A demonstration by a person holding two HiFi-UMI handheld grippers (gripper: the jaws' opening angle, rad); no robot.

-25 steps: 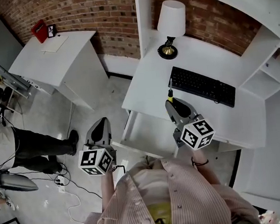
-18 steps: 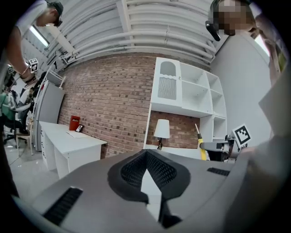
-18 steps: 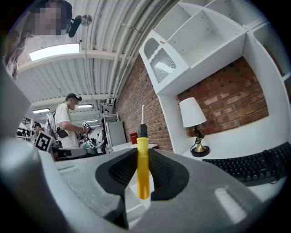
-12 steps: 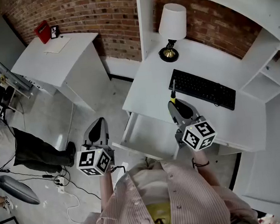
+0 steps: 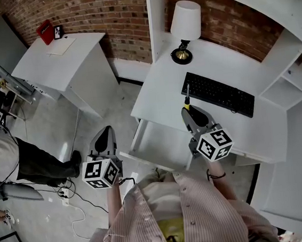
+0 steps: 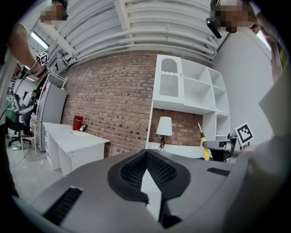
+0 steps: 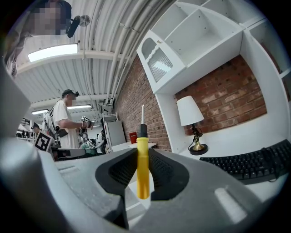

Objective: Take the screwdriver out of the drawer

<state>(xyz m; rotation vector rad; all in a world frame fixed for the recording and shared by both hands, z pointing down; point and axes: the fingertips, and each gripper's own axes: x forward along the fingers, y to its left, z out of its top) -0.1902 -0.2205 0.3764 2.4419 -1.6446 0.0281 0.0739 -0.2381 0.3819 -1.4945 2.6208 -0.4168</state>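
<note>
A screwdriver with a yellow handle and a thin metal shaft stands upright in my right gripper, which is shut on the handle. It hangs over the front edge of the white desk, just above the open drawer, whose white inside shows nothing. My left gripper hovers over the floor to the left of the drawer. Its jaws meet at the tips with nothing between them. In the left gripper view the screwdriver shows at the right.
A black keyboard and a white-shaded lamp sit on the desk, with shelves at the right. A second white desk stands at the back left. A person stands at the left edge. Cables lie on the floor.
Both grippers hold nearly still, the screwdriver still clamped in the right one. The person at the left edge has shifted.
</note>
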